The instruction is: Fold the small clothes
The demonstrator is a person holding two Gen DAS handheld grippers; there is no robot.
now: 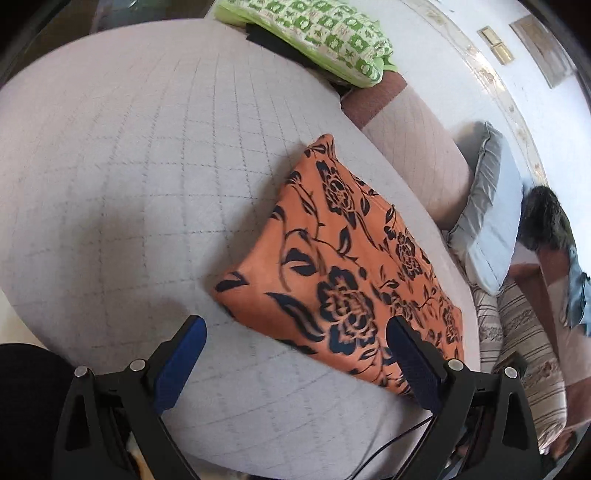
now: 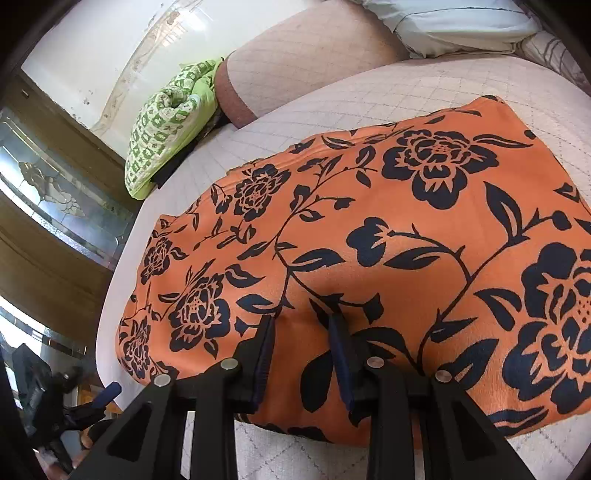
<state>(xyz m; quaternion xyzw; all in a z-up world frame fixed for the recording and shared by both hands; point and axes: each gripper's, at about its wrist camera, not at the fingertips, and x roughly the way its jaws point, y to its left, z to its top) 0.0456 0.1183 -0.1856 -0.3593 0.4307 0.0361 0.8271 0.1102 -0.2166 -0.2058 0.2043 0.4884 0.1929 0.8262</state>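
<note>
An orange garment with dark blue flowers [image 1: 343, 266] lies folded flat on a white quilted bed [image 1: 129, 166]. My left gripper [image 1: 297, 338] hovers open and wide over the garment's near corner. Its right finger [image 1: 410, 354] is above the cloth and its left finger is above bare quilt. In the right wrist view the garment [image 2: 388, 229] fills the picture. My right gripper [image 2: 302, 328] stands on the garment's near edge with its jaws narrow, and a ridge of orange cloth is pinched between the pads. One blue finger [image 2: 110, 390] of the left gripper shows low at the left.
A folded green and white patterned cloth [image 1: 314, 33] [image 2: 166, 122] lies at the bed's far side on something dark. A pinkish bolster [image 1: 406, 140], a grey pillow [image 1: 487, 221] and a striped cushion [image 1: 524, 350] line the right. A person [image 1: 546, 229] sits beyond them. A wooden cabinet with glass [image 2: 55, 192] stands past the bed's edge.
</note>
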